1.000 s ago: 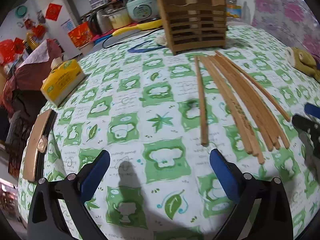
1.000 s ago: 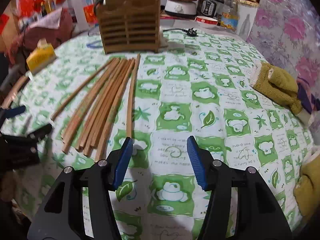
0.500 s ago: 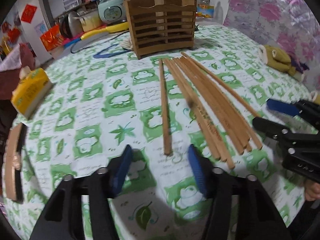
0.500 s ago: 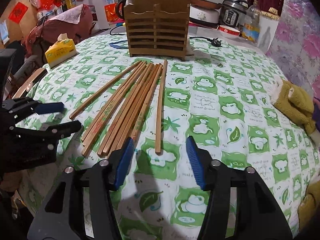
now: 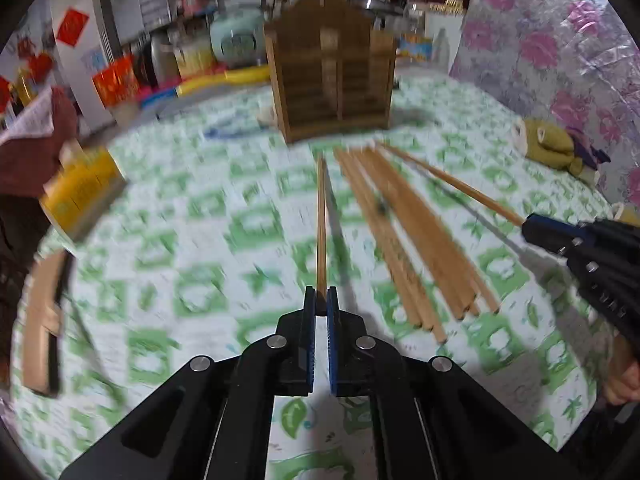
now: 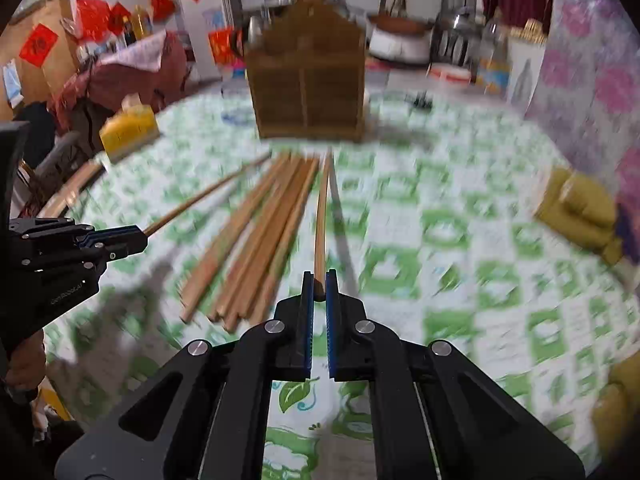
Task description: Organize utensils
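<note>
Tongs in both hands are clamped shut, each on the near end of one wooden chopstick. The left tongs (image 5: pixel 321 300) pinch the left chopstick (image 5: pixel 320 220), which runs straight ahead from the blue pads toward the holder (image 5: pixel 332 76); its shadow lies just right of it on the cloth (image 5: pixel 200 240), so the gripped end is off the table. The right tongs (image 6: pixel 319 284) grip the right chopstick (image 6: pixel 320 216) the same way, also pointing at the holder.

The loose bundle (image 5: pixel 408 240) of chopsticks lies flat on the cloth between the two tongs, ends toward the holder. A yellow tissue pack (image 5: pixel 80 196) sits ahead and well left of the left tongs; an olive mitt (image 6: pixel 576 208) sits ahead and right of the right tongs.

Writing: small white lettering on the left tongs' body and the print on the tissue pack are too blurred to read (the red paper squares on the far wall likewise).

A second ago both pairs stood open over the cloth with nothing between the pads. Half a second ago they straddled the chopstick ends, half closed. Now the pads press on the wood, and both held chopsticks have left the row.
</note>
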A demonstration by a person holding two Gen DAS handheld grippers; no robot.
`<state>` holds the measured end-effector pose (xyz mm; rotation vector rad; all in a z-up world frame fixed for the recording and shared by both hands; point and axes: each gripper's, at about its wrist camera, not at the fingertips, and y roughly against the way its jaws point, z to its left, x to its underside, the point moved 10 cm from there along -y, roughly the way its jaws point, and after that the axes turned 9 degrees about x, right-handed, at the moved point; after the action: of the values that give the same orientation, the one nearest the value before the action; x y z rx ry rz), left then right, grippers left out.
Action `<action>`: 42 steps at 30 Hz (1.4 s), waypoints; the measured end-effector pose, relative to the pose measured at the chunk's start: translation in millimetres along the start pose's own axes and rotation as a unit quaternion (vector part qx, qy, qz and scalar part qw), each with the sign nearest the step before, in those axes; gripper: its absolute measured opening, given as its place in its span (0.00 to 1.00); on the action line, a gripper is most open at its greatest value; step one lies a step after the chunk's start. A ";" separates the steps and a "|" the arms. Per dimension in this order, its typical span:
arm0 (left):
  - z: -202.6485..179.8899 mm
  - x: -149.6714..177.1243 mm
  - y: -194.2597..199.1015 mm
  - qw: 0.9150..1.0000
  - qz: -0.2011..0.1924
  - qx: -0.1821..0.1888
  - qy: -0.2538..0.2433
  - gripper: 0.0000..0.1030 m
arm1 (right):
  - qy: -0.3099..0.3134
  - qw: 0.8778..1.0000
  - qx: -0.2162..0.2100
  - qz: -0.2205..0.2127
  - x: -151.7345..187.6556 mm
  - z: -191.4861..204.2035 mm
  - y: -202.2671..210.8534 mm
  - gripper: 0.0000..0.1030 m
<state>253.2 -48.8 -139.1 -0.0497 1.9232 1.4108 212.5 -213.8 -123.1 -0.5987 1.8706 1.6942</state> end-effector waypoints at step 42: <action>41.8 -271.7 17.8 0.992 -0.116 0.010 0.058 0.43 | -0.097 0.983 -0.023 -0.151 -291.8 -32.3 -4.5 0.11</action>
<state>465.1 -109.1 26.1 -0.3416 1.9551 1.2560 432.6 -255.6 66.7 -0.6720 1.5226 1.5405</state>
